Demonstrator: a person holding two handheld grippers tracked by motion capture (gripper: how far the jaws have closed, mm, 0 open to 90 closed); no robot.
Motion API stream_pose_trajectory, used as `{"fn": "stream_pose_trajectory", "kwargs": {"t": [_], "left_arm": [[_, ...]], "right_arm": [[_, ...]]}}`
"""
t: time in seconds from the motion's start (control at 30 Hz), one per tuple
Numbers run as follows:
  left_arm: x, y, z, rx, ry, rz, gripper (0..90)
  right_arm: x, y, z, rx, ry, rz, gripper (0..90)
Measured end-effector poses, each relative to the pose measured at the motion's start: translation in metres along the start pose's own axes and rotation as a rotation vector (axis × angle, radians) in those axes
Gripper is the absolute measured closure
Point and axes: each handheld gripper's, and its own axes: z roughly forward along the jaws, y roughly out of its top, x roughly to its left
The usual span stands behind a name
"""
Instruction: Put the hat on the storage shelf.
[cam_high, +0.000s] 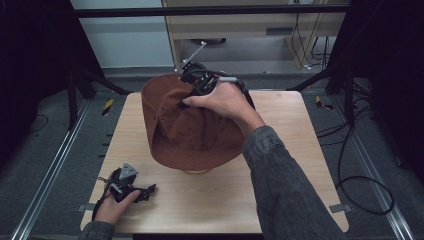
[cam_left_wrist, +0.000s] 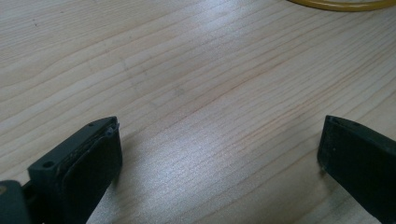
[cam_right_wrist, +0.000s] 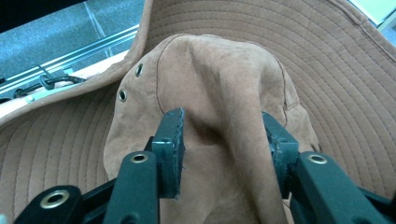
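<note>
Where your left hand (cam_high: 112, 206) lies at the near left corner of the pale wood-grain table (cam_high: 280, 150), the left gripper (cam_high: 131, 186), black with a grey three-cornered plate on top, rests low on the boards, well apart from everything else. In the left gripper view its jaws stand wide apart with nothing but bare wood between them, and the pads (cam_left_wrist: 95, 165) touch nothing. A thin curved yellow edge (cam_left_wrist: 341, 4) shows at the top of that view, too little of it to tell what it is. Toward the middle of the table, the brown suede wide-brimmed hat (cam_high: 187, 127) is lifted and tilted, its far brim raised toward the back edge of the table and its near brim hanging low over the wood. A small pale object (cam_high: 196, 171) peeks out from under the near brim; you cannot tell what it is. Your right hand (cam_high: 222, 102), in a grey denim sleeve (cam_high: 285, 185), reaches across the table and holds the right gripper (cam_high: 202, 82) at the hat's upper far side. In the right gripper view its jaws are clamped on a bunched fold of the hat's crown (cam_right_wrist: 219, 121), the suede pinched up between the pads (cam_right_wrist: 170, 140), with two metal eyelets (cam_right_wrist: 138, 70) on the crown to the left of the fold and the stitched brim (cam_right_wrist: 303, 42) spreading behind.
</note>
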Motion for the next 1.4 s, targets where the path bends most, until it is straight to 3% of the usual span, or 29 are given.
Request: {"fn": "stream_pose_trajectory", "kwargs": {"t": [0.7, 1.4], "left_arm": [[0.000, 0.000, 0.000, 0.000, -0.001, 0.001, 0.0], [0.000, 0.000, 0.000, -0.001, 0.000, 0.001, 0.0]], "right_arm": [[0.002, 0.001, -0.002, -0.013, -0.002, 0.003, 47.6], [0.013, -0.002, -0.001, 0.002, 0.003, -0.034, 43.4]]}}
